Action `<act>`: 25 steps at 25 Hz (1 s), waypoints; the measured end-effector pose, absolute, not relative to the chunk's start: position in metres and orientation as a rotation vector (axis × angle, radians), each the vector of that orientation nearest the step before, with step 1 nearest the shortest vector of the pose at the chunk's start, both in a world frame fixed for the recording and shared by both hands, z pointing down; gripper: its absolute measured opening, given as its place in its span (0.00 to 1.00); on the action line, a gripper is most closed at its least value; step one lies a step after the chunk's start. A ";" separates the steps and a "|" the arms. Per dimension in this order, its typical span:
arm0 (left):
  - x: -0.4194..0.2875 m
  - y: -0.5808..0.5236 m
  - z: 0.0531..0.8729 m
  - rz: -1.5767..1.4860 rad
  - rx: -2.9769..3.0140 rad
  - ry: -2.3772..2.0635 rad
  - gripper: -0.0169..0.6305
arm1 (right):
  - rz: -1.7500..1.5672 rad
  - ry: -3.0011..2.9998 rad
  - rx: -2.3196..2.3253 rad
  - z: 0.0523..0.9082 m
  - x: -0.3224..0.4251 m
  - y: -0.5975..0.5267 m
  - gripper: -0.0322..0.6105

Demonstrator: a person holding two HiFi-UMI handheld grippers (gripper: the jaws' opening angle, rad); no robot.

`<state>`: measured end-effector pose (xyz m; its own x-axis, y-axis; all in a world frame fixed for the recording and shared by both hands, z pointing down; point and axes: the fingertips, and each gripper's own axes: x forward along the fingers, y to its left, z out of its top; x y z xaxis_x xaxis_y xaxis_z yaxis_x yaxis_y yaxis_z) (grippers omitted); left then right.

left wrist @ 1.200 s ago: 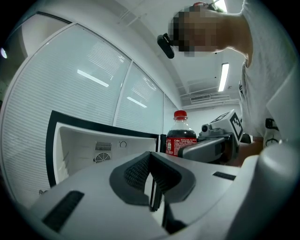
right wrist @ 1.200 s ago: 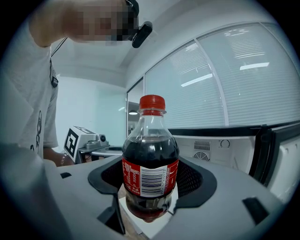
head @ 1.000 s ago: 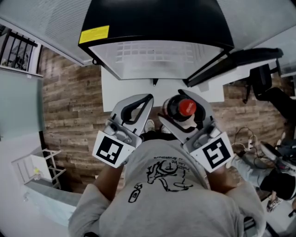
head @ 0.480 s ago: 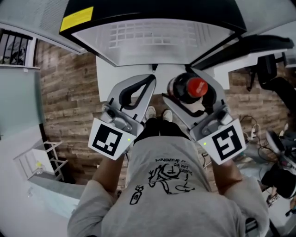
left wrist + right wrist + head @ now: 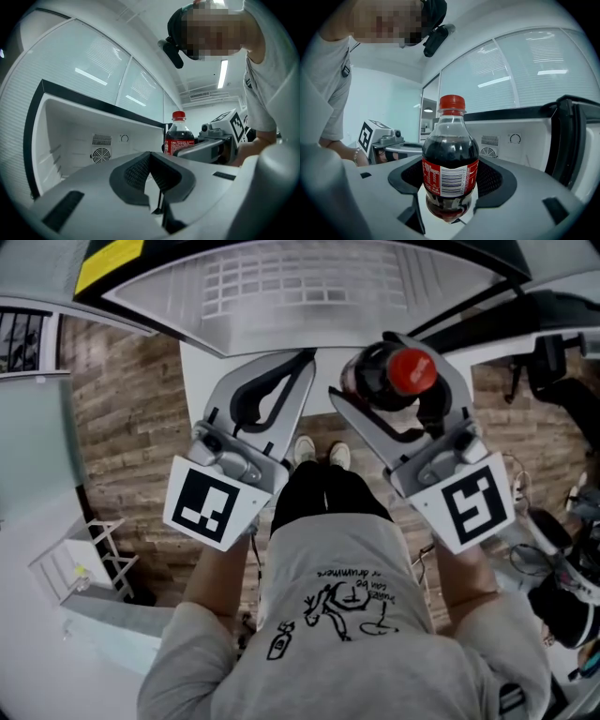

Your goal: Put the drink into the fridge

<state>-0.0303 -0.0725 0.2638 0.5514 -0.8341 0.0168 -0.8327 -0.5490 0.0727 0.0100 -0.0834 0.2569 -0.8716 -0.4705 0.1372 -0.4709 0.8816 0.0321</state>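
The right tongs [image 5: 450, 187] grip a cola bottle [image 5: 451, 159]. The left tongs [image 5: 151, 161], at its 9 o'clock, are closed and empty. The open fridge [image 5: 309, 296] is at 12 o'clock

We found the drink bottle [image 5: 450, 154] to be clear, glossy plastic, with a red plastic cap [image 5: 452, 102] and a shiny printed film label [image 5: 450, 177]. The shells of the right gripper [image 5: 451, 180] and the left gripper [image 5: 151, 158] looked like smooth, matt grey plastic. The pads [image 5: 490, 178] were black, finely cross-hatched and rubbery in look. The marker cube [image 5: 206, 504] bore matt black-and-white print. The fridge [image 5: 525, 145] had a smooth white plastic lining and a glossy black door frame. The floor [image 5: 131, 409] showed rough-grained wood planks. The shirt [image 5: 347, 615] was soft grey cloth.
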 end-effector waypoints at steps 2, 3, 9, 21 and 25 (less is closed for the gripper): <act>-0.031 -0.076 0.267 -0.027 2.714 -1.451 0.03 | 0.000 -2.904 0.744 0.262 0.008 -0.088 0.56; -0.031 -0.078 0.269 -0.025 2.720 -1.448 0.03 | -0.001 -2.900 0.750 0.264 0.008 -0.090 0.56; -0.036 -0.094 0.276 -0.036 2.733 -1.446 0.03 | -0.023 -2.897 0.757 0.271 0.000 -0.104 0.56; -0.039 -0.126 0.303 0.014 2.761 -1.423 0.03 | -0.005 -2.906 0.742 0.291 -0.016 -0.134 0.55; -0.044 -0.143 0.310 0.037 2.765 -1.426 0.03 | -0.009 -2.909 0.724 0.297 -0.022 -0.149 0.56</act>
<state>-0.0443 -0.1430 0.3095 0.5795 -0.8142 0.0354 -0.8150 -0.5793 0.0162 -0.0218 -0.1495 0.2970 -0.8735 -0.4669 0.1377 -0.4661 0.8838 0.0401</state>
